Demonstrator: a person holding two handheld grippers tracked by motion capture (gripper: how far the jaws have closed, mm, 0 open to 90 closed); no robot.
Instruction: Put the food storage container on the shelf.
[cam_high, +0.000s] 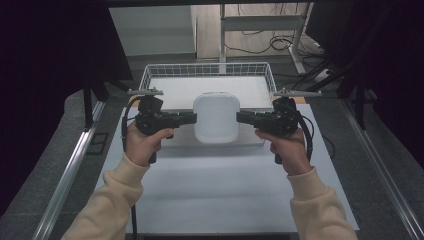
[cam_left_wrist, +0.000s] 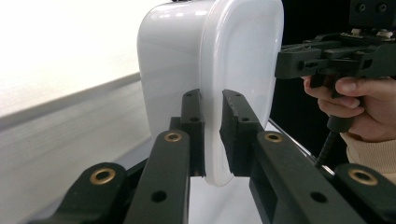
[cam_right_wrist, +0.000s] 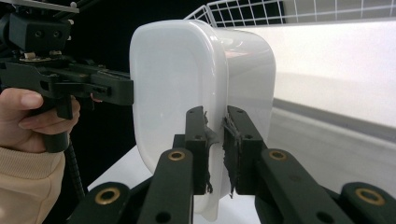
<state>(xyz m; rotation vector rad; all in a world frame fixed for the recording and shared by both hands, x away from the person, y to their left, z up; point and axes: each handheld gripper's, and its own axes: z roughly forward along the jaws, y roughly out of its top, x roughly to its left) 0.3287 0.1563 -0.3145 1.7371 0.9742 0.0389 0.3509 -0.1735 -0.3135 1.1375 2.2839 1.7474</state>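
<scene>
While a white lidded container is held between them, the left gripper and the right gripper are seen in the high view pointing toward each other from opposite sides. The container is positioned above the near edge of a white wire basket, over a white table; whether it rests on anything underneath cannot be told. In the left gripper view, the left gripper is clamped on the container's projecting rim, one jaw on each face of that rim. In the right gripper view, the right gripper is likewise clenched on the rim of the container at the opposite side, and frayed padding is visible on the inner faces of its jaws. The other gripper and the hand holding it are seen farther off in each gripper view, at the far side of the container. The grippers are gripped by the left hand and the right hand, and cream sleeves are worn on both forearms.
</scene>
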